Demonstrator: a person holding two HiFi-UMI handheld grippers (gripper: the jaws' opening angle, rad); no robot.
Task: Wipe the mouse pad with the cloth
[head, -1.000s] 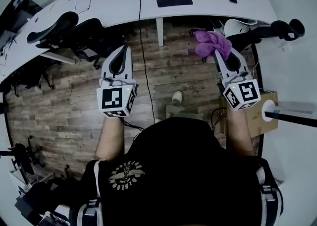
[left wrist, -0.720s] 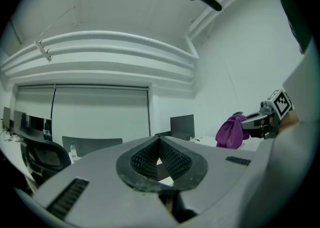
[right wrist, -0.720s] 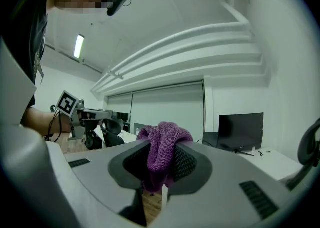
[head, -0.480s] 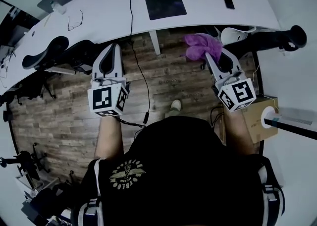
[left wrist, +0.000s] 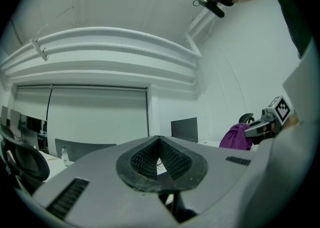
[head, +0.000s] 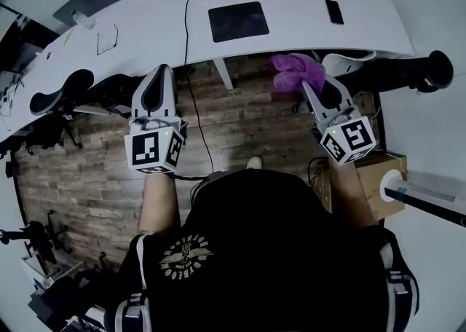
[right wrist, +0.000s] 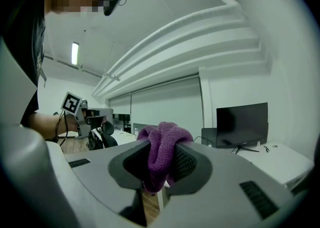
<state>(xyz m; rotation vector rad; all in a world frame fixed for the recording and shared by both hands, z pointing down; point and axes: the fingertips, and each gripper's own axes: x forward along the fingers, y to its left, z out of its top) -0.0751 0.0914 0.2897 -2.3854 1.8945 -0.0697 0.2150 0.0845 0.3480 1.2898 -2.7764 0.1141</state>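
A dark mouse pad [head: 238, 21] lies on the curved white desk [head: 145, 28] ahead of me. My right gripper [head: 309, 84] is shut on a bunched purple cloth [head: 297, 71], held in the air short of the desk's front edge; in the right gripper view the cloth [right wrist: 161, 157] bulges out between the jaws. My left gripper [head: 160, 83] is raised at the left, jaws closed together with nothing in them, and its tips [left wrist: 159, 158] meet in the left gripper view. From there the purple cloth [left wrist: 236, 137] shows at the right.
On the desk are a black phone [head: 334, 12], glasses [head: 107, 38], a bottle [head: 82, 19] and cables [head: 191, 3]. Black office chairs [head: 54, 94] crowd the left under the desk, another chair [head: 408, 72] at the right. A cardboard box [head: 380, 178] stands at my right.
Both grippers and the view have moved forward toward the desk; the mouse pad now lies lower in view and nearer. The cloth stays clamped in the right gripper.
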